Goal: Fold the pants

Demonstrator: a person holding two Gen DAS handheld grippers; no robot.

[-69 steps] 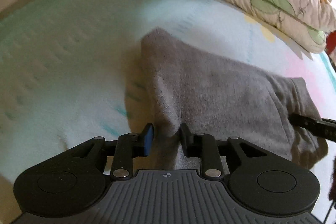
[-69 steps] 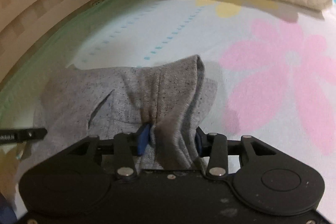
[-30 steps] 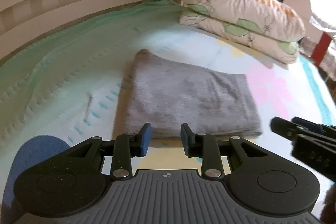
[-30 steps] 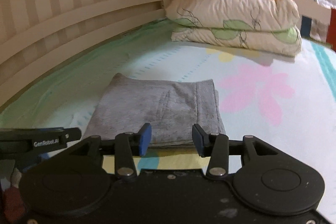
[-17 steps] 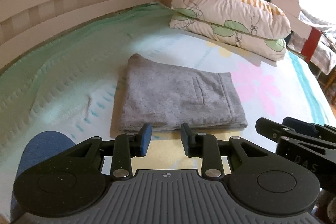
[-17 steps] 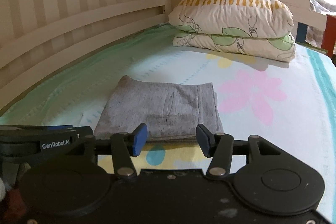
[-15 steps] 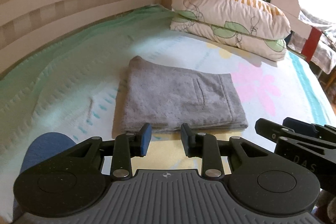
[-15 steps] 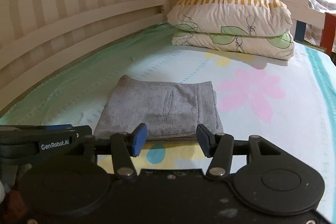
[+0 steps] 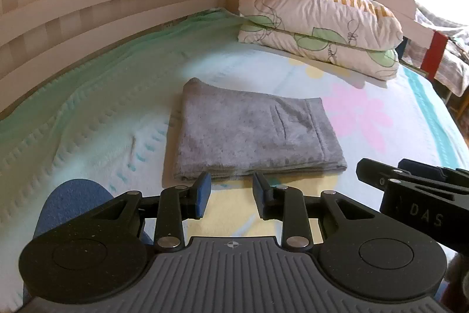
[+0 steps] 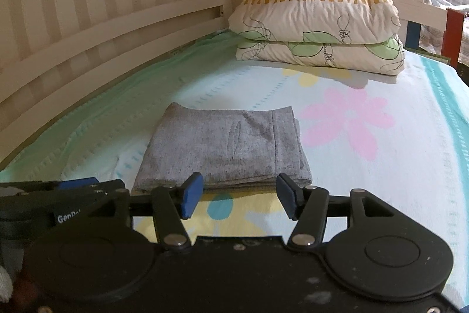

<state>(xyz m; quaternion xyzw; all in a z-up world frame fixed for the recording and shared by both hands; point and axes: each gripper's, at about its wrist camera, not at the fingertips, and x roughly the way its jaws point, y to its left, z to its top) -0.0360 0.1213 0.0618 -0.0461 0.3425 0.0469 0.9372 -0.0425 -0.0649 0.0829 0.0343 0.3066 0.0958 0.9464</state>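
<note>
Holding both grippers off the bed, we see the folded grey knit pants (image 9: 249, 134) just ahead; our left gripper (image 9: 231, 192) is parted and empty, our right gripper (image 10: 239, 195) opening, empty.

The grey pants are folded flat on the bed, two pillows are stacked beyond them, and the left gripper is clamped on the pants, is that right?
Not quite. The left gripper holds nothing; the left wrist view shows it short of the pants, its jaws apart.

pants (image 9: 249, 134) | grey, folded into flat rectangle (pocket slit on top) | lying on bed sheet (image 9: 381, 154)
</note>
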